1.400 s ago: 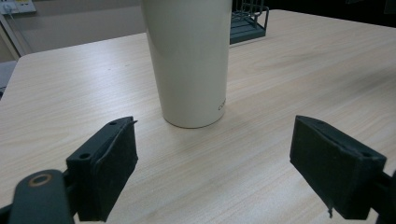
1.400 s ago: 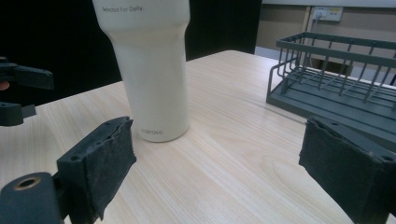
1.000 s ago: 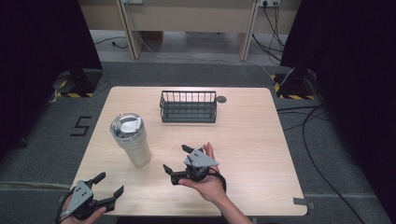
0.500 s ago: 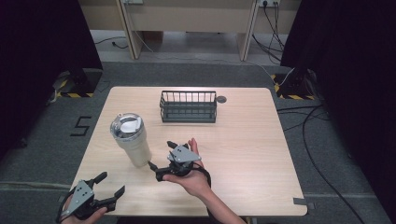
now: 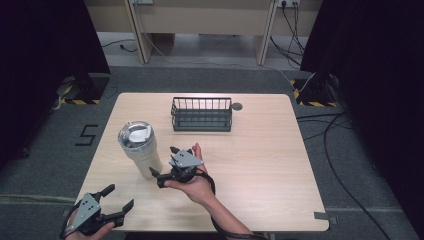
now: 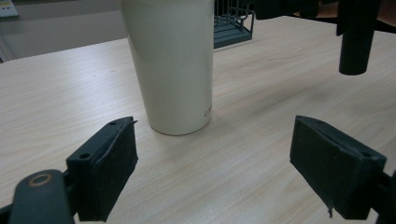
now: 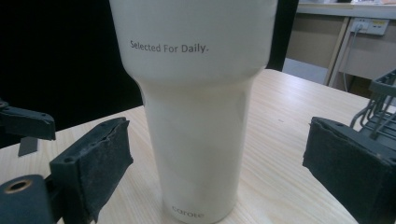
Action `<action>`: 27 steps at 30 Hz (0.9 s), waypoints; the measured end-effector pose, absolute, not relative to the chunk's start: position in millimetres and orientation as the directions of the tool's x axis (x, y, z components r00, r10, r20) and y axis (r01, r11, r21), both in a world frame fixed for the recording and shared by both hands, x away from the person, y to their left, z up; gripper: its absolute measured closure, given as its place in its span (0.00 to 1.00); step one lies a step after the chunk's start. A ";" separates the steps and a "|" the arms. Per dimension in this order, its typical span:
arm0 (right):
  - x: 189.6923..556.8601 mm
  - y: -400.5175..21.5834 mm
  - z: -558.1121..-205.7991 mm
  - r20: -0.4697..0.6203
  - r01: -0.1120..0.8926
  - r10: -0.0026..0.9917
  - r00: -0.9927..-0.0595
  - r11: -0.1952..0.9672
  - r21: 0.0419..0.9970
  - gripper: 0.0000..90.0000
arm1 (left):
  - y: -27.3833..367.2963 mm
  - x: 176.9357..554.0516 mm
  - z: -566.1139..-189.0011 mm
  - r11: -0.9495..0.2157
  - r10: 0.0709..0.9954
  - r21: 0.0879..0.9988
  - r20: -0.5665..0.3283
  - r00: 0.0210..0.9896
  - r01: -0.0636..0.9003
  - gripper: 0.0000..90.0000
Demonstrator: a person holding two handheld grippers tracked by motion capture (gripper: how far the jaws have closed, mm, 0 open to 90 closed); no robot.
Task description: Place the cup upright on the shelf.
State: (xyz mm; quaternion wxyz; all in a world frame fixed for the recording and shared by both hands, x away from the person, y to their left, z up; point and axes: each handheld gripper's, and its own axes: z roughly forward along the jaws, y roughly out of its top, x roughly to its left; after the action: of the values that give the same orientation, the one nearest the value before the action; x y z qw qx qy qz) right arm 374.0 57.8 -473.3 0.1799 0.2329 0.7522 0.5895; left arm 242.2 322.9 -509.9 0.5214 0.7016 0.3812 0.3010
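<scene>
A tall cream tumbler (image 5: 140, 150) with a clear lid stands upright on the left half of the wooden table (image 5: 260, 165). My right gripper (image 5: 163, 161) is open just right of the tumbler's base, jaws pointing at it. In the right gripper view the tumbler (image 7: 201, 116) stands between the spread pads of that gripper (image 7: 217, 149), not touched. My left gripper (image 5: 118, 196) is open at the table's near left corner. In the left gripper view it (image 6: 215, 144) faces the tumbler (image 6: 173, 65) from a short distance, with nothing between its pads.
A dark wire basket (image 5: 201, 114) sits behind the tumbler toward the table's far middle, beside a small round grommet (image 5: 237, 106). The basket's edge (image 7: 383, 107) appears at the right of the right gripper view. Cables lie on the floor to the right.
My right gripper has moved left across the table, up to the tumbler's base. The left gripper has stayed put at the near left corner, still open.
</scene>
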 end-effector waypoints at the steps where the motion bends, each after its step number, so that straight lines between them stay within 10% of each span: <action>1: 374.7 59.5 -473.6 0.001 0.137 0.562 -0.827 0.198 0.971 0.08 | 323.0 242.1 -509.7 -0.167 0.848 0.961 0.026 0.529 0.220 0.16; 27: 388.5 90.5 -486.2 -0.018 0.135 0.562 -0.827 0.229 0.964 0.06 | 322.3 242.0 -509.2 -0.161 0.845 0.963 0.021 0.535 0.217 0.16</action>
State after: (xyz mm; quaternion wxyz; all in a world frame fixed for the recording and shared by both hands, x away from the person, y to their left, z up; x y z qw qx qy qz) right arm 388.5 90.5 -486.2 0.1849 0.2288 0.7617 0.5773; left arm 242.0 322.3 -509.2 0.5258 0.7008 0.3785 0.2986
